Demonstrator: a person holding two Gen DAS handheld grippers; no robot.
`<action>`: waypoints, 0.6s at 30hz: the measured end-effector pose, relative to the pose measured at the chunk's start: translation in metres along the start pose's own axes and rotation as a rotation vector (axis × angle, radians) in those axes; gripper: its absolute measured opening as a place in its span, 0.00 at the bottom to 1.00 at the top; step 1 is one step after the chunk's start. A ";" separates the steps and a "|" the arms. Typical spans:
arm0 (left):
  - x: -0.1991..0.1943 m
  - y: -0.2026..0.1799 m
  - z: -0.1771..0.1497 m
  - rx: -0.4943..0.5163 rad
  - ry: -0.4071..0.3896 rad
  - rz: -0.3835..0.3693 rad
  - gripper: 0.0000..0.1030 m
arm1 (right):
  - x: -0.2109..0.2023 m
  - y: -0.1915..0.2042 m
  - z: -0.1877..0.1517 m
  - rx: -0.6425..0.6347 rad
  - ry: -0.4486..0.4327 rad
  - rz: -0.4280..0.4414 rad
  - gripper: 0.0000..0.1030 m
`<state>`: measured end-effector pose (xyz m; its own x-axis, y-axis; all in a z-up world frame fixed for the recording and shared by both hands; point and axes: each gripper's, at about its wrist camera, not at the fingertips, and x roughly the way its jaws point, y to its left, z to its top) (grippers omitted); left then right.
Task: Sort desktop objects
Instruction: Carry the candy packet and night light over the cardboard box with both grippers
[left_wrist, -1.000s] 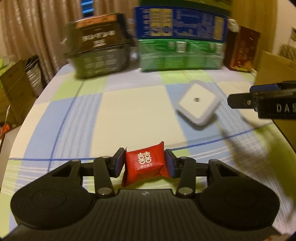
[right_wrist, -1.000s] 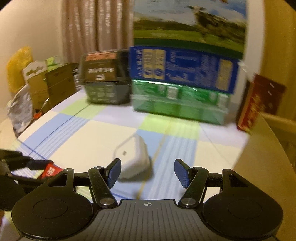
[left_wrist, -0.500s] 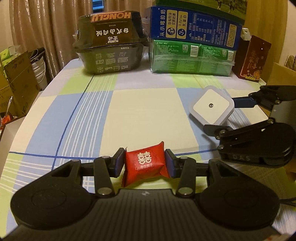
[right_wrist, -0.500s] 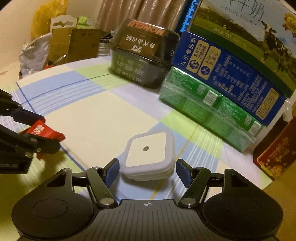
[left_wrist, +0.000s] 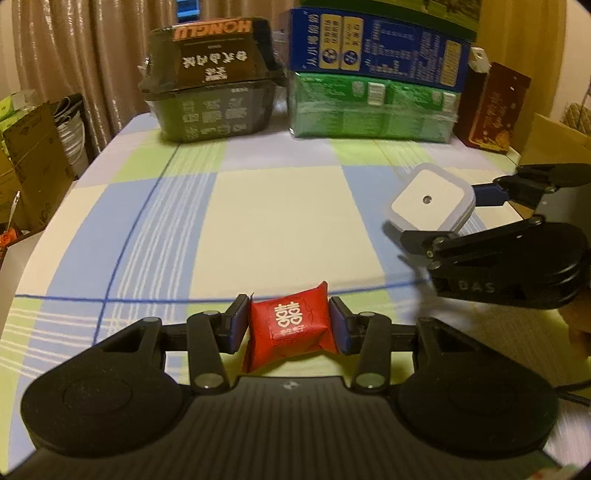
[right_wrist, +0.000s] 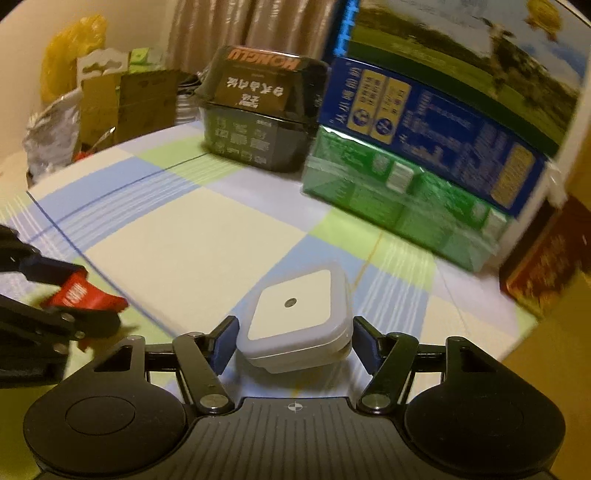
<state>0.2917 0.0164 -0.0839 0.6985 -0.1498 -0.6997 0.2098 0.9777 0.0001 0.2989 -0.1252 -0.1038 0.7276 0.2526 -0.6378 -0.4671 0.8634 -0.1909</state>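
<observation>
Red candy packet (left_wrist: 290, 330): clamped between the pads of your left gripper (left_wrist: 289, 329), above the checked tablecloth (left_wrist: 258, 221). White square device (right_wrist: 295, 325): on the cloth between your right gripper's (right_wrist: 294, 345) parted fingers, whose jaws just closed slightly; contact unclear.

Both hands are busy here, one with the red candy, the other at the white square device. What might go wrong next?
1. The right tongs straddle the white device corner-on, pads not clearly pressing yet; closing on corners may twist it or let it slip.
2. The left tongs pinch the soft candy by its sides; it may squash or slide out.
3. The two tongs are close and may bump.
</observation>
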 end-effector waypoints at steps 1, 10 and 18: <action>-0.003 -0.003 -0.002 0.006 0.005 -0.005 0.39 | -0.006 -0.001 -0.003 0.018 0.009 0.007 0.61; -0.056 -0.039 -0.041 0.058 0.048 -0.088 0.40 | -0.087 -0.008 -0.041 0.276 0.097 0.080 0.61; -0.081 -0.058 -0.068 0.071 0.057 -0.086 0.42 | -0.125 0.006 -0.077 0.282 0.123 0.084 0.61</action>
<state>0.1766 -0.0177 -0.0760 0.6361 -0.2226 -0.7388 0.3167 0.9484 -0.0131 0.1662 -0.1850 -0.0833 0.6183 0.2879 -0.7313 -0.3524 0.9333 0.0694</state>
